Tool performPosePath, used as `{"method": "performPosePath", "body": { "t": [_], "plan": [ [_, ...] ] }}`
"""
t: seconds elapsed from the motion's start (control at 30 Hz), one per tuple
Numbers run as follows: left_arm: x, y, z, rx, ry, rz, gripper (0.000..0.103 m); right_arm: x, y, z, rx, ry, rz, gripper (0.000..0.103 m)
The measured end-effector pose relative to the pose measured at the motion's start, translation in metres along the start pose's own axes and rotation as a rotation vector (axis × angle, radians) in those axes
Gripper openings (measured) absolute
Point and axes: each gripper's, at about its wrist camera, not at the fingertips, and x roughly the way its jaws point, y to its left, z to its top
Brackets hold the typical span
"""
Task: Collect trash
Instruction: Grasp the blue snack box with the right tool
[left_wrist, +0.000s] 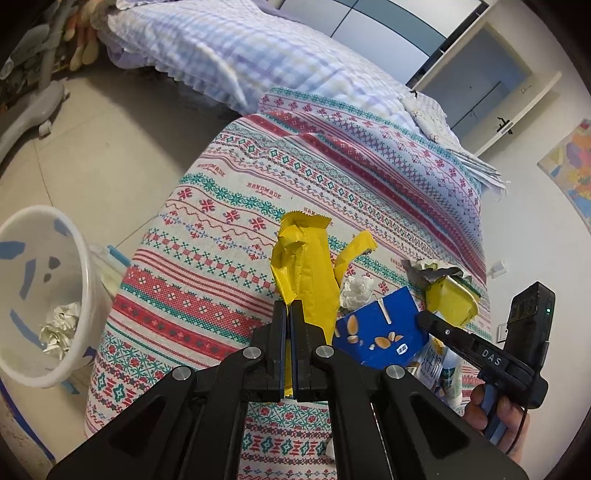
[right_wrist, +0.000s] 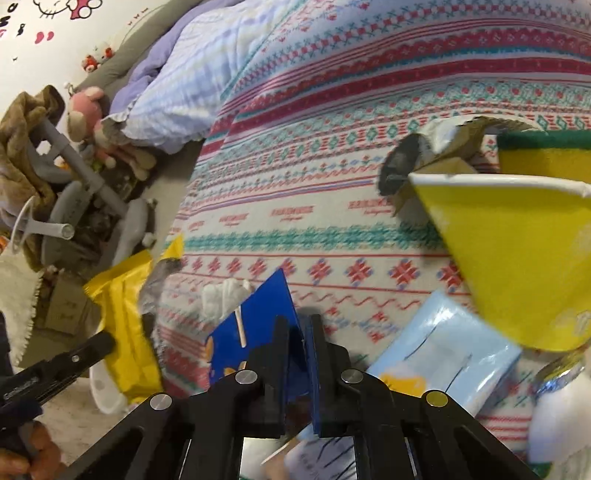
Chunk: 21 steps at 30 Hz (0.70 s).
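Note:
In the left wrist view my left gripper (left_wrist: 290, 308) is shut on a crumpled yellow wrapper (left_wrist: 306, 266), which stands up above the patterned bedspread (left_wrist: 221, 206). To its right stands a blue carton (left_wrist: 380, 328), and my right gripper (left_wrist: 424, 318) reaches its top corner. In the right wrist view that right gripper (right_wrist: 299, 330) is shut on an edge of the blue carton (right_wrist: 255, 325). The yellow wrapper (right_wrist: 125, 321) and the left gripper (right_wrist: 105, 343) show at the left. A yellow paper cup (right_wrist: 517, 258) lies on its side close by on the right.
A white bin (left_wrist: 83, 280) with crumpled paper inside stands on the floor, left of the bed. On the bedspread lie a white tissue (left_wrist: 356, 290), a light blue pouch (right_wrist: 443, 354), a foil wrapper (right_wrist: 424, 162) and a yellow-green sponge (right_wrist: 543, 155). A purple checked quilt (left_wrist: 240, 48) lies beyond.

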Motion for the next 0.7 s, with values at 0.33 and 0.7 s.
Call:
{"method": "performPosePath", "body": {
  "t": [0.33, 0.7],
  "plan": [
    [-0.01, 0.01, -0.001, -0.016, -0.008, -0.011, 0.001, -0.013, 0.034, -0.006, -0.078, -0.053, 0.04, 0.005],
    [0.011, 0.015, -0.014, -0.01, 0.084, 0.028, 0.001, 0.005, 0.067, -0.025, -0.15, -0.019, 0.134, 0.017]
  ]
}}
